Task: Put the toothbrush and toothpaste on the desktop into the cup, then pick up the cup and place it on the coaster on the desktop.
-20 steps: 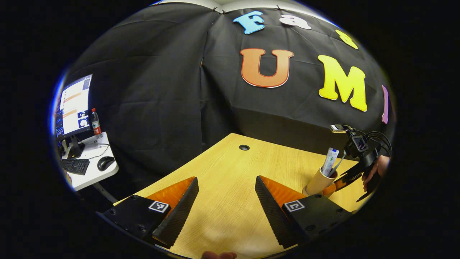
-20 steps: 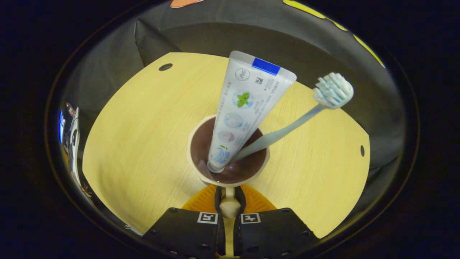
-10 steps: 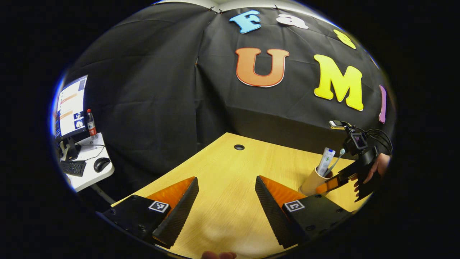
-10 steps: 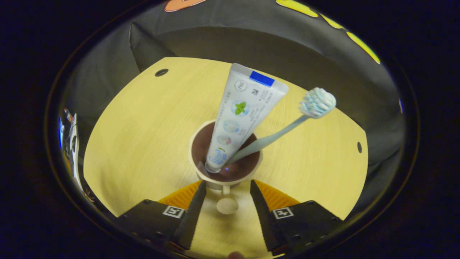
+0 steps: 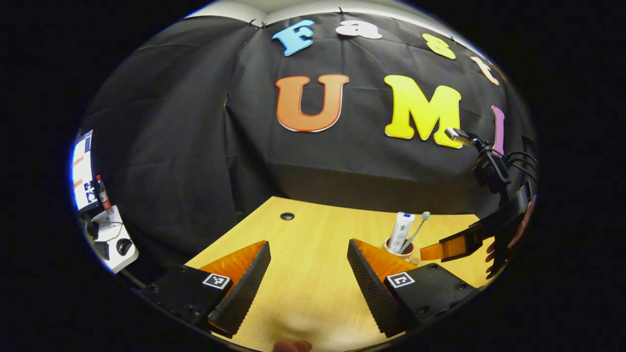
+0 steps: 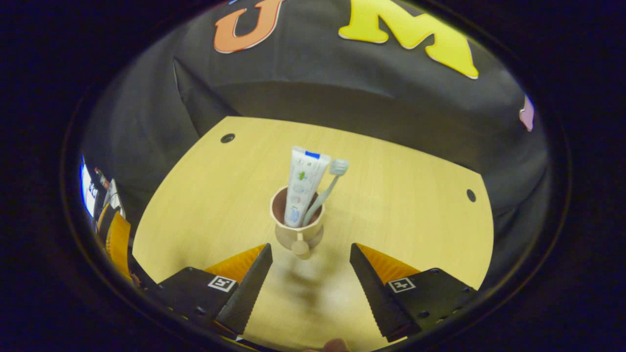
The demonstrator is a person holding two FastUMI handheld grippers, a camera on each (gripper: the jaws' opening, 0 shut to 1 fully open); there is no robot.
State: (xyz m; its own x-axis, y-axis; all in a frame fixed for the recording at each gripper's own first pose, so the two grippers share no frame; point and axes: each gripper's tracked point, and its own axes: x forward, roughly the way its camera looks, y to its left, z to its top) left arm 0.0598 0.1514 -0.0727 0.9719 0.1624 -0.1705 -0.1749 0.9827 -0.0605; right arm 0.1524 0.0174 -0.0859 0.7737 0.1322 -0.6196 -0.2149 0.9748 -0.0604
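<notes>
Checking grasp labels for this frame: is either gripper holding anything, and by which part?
Nothing is held. The right gripper is open, short of the cup and its handle; the left gripper is open over bare desktop.

One cup, one toothpaste tube, one toothbrush, two grippers on one bench.

A single cup (image 6: pixel 298 226) stands near the middle of the bench (image 6: pixel 205 195), holding one toothpaste tube (image 6: pixel 303 186) and one toothbrush (image 6: pixel 325 188). The bench has two round holes, one at the far left (image 6: pixel 227 138) and one at the far right (image 6: pixel 470 195). There are two grippers, the right gripper (image 6: pixel 308 283) and the left gripper (image 5: pixel 308 278), each with two fingers, spread apart with nothing between them. Far left, in the left gripper view, a side table (image 5: pixel 115 244) carries one monitor (image 5: pixel 82 171), one bottle (image 5: pixel 103 194) and one mouse (image 5: pixel 123 246).
</notes>
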